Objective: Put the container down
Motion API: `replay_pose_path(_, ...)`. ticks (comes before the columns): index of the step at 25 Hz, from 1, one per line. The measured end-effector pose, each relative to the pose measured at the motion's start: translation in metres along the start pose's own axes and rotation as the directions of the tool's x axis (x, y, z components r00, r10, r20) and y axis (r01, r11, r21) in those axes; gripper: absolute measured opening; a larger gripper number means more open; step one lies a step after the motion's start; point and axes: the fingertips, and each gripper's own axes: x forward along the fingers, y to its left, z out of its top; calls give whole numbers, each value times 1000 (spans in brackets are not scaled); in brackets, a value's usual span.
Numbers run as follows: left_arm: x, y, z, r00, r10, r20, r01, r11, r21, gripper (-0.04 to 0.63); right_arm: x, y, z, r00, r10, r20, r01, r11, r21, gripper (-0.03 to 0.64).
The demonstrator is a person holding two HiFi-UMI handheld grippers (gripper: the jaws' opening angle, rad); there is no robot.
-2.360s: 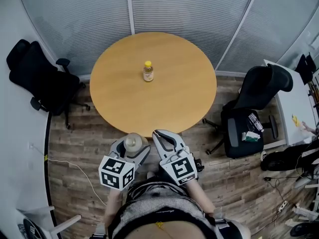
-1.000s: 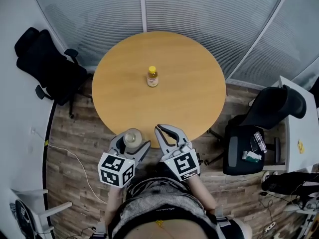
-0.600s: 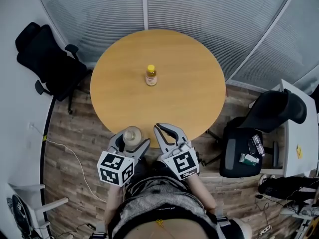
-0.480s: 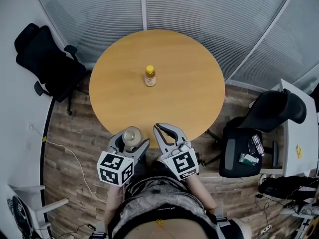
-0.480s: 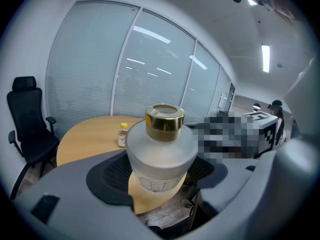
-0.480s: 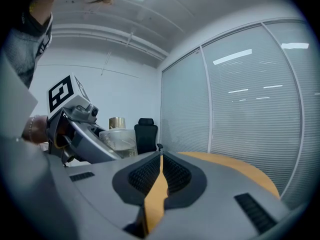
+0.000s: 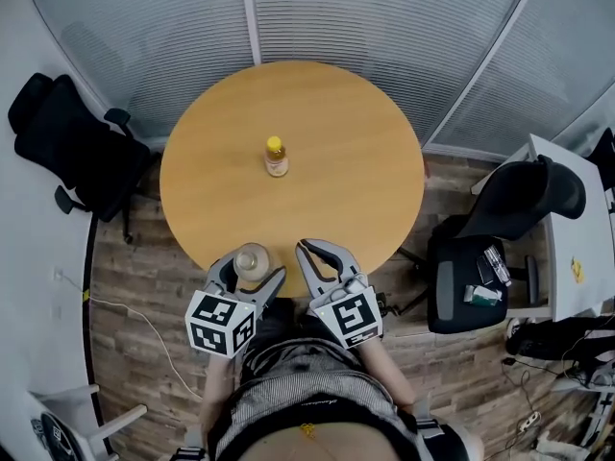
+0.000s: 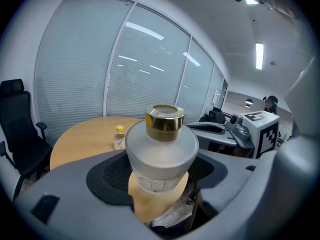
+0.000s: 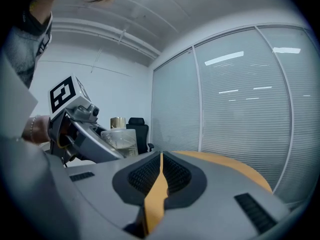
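Hovering at table [image 7: 365,181] edge: clamped container [image 7: 252,258].

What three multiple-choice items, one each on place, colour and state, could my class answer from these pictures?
1. Where is the small bottle? A on a shelf; B on the round table; C in a box.
2. What colour is its cap? A yellow; B blue; C red.
3. The left gripper is: A open, empty; B lying on the table; C shut on the frosted container.
Answers: B, it stands near the tabletop's middle; A, the head view shows yellow; C, its jaws press the container's sides.
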Motion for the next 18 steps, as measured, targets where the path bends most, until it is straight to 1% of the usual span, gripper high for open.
replay_pose_path(4, 6, 12, 10, 999, -33, 1, 33, 999, 17, 347, 15, -5, 4, 1000, -23, -3, 23, 999, -23, 29)
replay_pose_path(7, 10, 22, 15, 998, -57, -5, 58, 998, 34, 347, 28, -7, 8, 999, -45, -1, 45, 999, -18, 28)
replay_pose_path(10, 13, 36, 18, 997, -72, -11, 72, 996, 43, 347, 41, -8, 9, 998, -65, -5, 65, 998, -11, 29)
replay_pose_path(16, 16, 67, 24, 995, -99, -26, 100, 993, 56, 347, 72, -5, 11, 996, -88, -25, 87, 996, -31, 28)
replay_pose_path(18, 19, 77, 25, 994, -108, -31, 110, 992, 59, 347, 82, -5, 12, 995, -98, -29, 97, 995, -22, 28)
